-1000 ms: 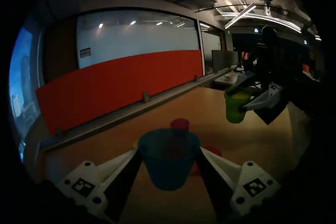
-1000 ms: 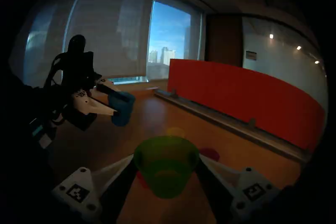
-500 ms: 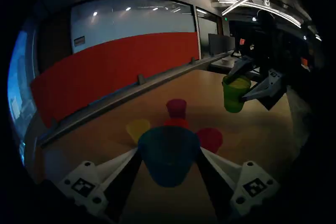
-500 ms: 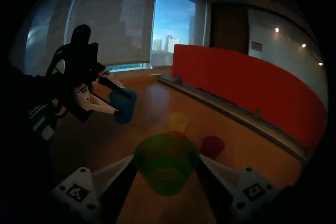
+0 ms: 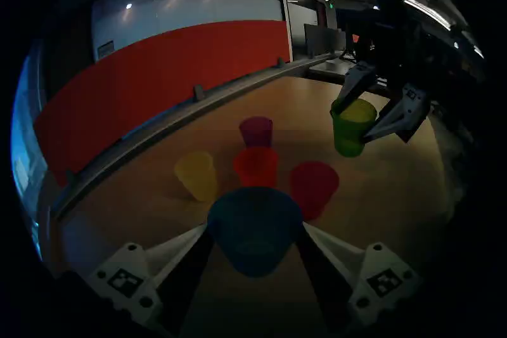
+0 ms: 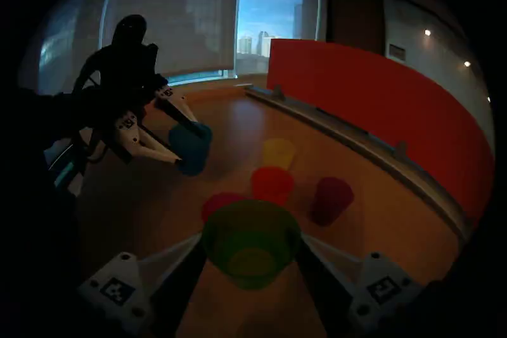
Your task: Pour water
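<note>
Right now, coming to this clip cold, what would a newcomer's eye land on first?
First, the two held cups: a blue cup clamped in the left gripper and a green cup in the right gripper, both above the wooden table. Between them, a yellow cup, orange cup, maroon cup and red cup cluster on the table. A long red partition runs behind.

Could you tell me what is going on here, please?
The left gripper is shut on a blue plastic cup and the right gripper on a green plastic cup, both held roughly upright above a wooden table. A yellow cup, red cup, crimson cup and purple cup stand grouped on it. Neither held cup is tipped to pour.
</note>
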A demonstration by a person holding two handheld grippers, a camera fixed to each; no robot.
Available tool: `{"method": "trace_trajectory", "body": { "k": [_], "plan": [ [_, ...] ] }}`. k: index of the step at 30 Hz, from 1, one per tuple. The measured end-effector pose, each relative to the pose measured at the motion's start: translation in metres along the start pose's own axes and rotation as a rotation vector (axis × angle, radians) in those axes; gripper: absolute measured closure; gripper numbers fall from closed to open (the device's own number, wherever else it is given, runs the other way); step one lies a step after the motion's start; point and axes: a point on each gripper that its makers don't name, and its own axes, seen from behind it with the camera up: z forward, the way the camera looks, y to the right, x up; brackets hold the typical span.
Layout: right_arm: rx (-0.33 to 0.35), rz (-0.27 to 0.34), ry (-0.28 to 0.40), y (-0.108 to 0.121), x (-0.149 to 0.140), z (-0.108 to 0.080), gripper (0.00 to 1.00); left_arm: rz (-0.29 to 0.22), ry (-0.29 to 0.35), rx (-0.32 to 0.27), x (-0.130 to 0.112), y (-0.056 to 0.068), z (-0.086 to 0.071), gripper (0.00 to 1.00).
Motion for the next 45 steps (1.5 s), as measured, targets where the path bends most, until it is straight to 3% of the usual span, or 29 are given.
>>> {"method": "trace_trajectory", "body": {
  "k": [12, 30, 45],
  "plan": [
    [0.015, 0.016, -0.056, 0.003, -0.022, 0.013, 0.09, 0.010, -0.082, -0.047, -0.023, 0.006, 0.020, 0.14],
    [0.023, 0.027, -0.090, 0.004, -0.040, 0.025, 0.09, -0.004, -0.118, -0.083, -0.042, 0.015, 0.047, 0.14],
    [0.024, 0.037, -0.104, 0.006, -0.047, 0.031, 0.09, -0.028, -0.117, -0.088, -0.053, 0.015, 0.047, 0.13]
  ]
}}
